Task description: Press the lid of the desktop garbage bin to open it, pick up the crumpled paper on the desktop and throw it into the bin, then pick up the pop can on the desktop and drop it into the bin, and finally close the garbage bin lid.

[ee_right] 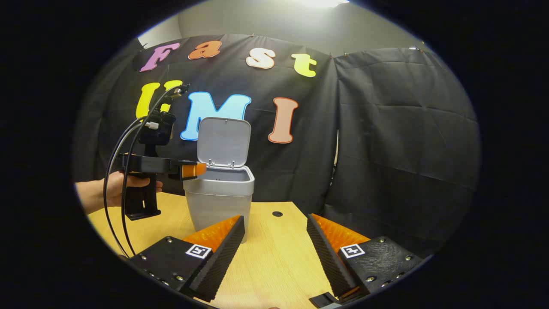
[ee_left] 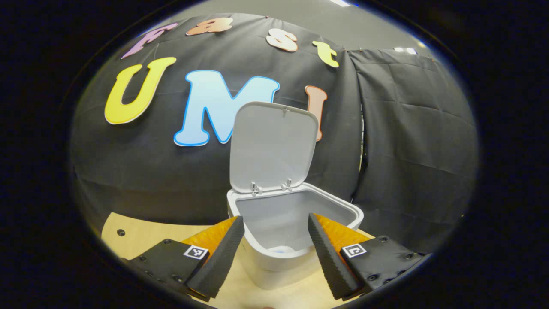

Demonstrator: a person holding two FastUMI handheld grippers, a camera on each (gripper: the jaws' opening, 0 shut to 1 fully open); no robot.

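Fingers spread and empty on the left gripper (ee_left: 276, 253), poised just above the garbage bin (ee_left: 296, 231), whose lid (ee_left: 272, 146) stands upright and open. Something pale lies at the bottom, maybe the paper, hard to tell. Right gripper (ee_right: 274, 253) hangs agape over the desktop (ee_right: 279, 257), grasping nothing. Pop can next, I'd judge, or closing that lid

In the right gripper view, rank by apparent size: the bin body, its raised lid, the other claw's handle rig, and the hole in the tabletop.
1. Bin body, largest.
2. Left claw's rig and raised lid: too close to rank; the rig is sprawling and may sit nearer the camera.
3. Tabletop hole, clearly smallest.
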